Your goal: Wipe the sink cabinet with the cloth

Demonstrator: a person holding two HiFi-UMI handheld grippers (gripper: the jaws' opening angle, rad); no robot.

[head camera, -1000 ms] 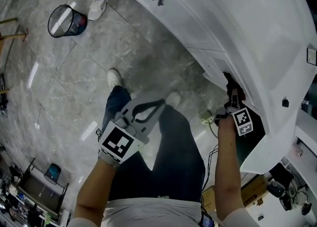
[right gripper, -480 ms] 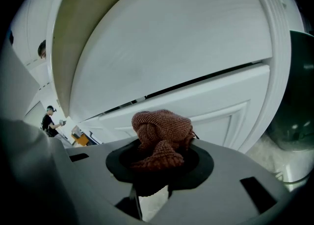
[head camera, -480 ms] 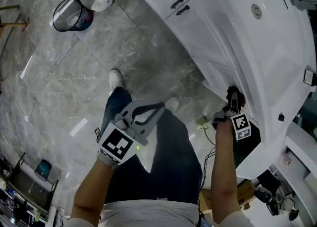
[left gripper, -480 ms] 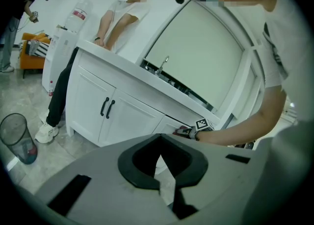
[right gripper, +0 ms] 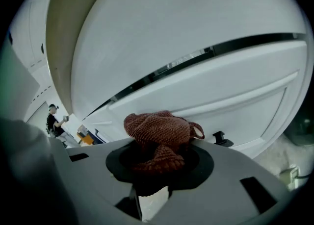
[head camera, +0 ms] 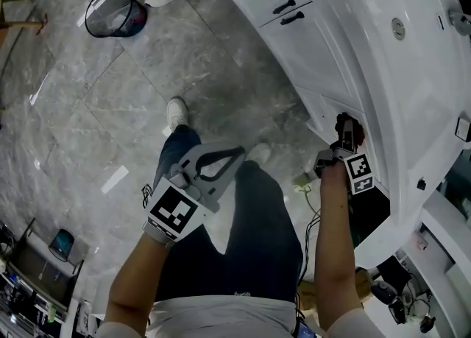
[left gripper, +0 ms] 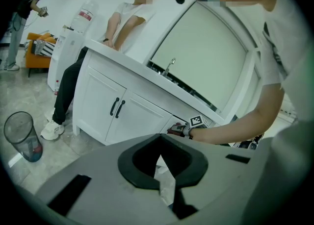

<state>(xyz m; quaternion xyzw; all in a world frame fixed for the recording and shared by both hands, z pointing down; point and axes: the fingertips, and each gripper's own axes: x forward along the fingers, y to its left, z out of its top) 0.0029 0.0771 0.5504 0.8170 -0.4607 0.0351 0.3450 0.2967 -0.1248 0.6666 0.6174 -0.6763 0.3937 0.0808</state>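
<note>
Right gripper: the right gripper (right gripper: 154, 165) has its jaws closed on the cloth (right gripper: 159, 131), a reddish-brown knitted bundle that bulges out beyond the tips.
Cloth position: in the right gripper view the cloth stands directly in front of a white panel of the sink cabinet (right gripper: 221, 87), just below a dark gap line. It looks pressed to the panel, but I cannot confirm the contact.
Head view: the right gripper (head camera: 344, 138) reaches to the cabinet front, under the edge of the top.
Left gripper: the left gripper (head camera: 213, 171) has its jaws together with nothing between them. It hangs over the person's legs, well apart from the cabinet.
Not yet reached, as I judge: the two doors with the black handles (head camera: 291, 11) lie well beyond the right gripper, further along the cabinet front, and the cloth is not near them.
Progress: wiping seems to be under way at one spot. No picture shows a difference between wiped and unwiped surface, so the finished part cannot be measured. Most of the front probably remains.
Surroundings: a waste bin (head camera: 110, 14) stands on the floor, far from both grippers.
</note>
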